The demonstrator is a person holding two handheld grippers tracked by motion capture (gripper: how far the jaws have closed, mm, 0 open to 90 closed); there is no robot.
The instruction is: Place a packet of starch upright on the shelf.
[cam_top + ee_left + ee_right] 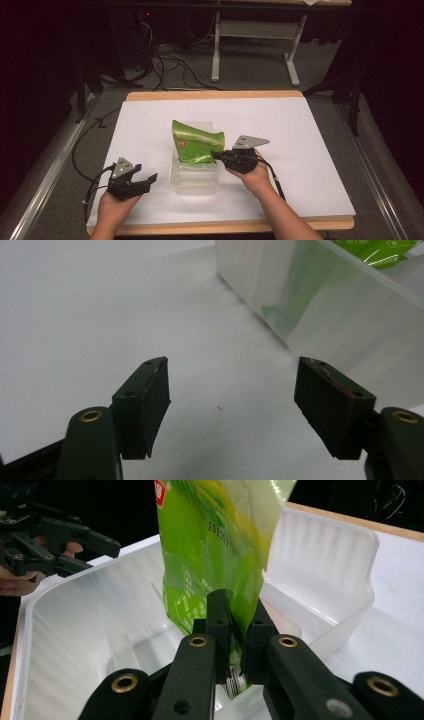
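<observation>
White sheet (300, 150) covers the table, clear tub (195, 182) sits at its middle. The green bag (194, 142) stands in the tub, right gripper (216, 155) clamped on its edge. Left gripper (145, 172) rests beside the tub, jaws apart, nothing between them.

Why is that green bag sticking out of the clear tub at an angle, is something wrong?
Nothing looks damaged or spilled. The green bag leans askew over the clear tub because the right claw pinches its edge. The left claw waits open beside the tub.
</observation>
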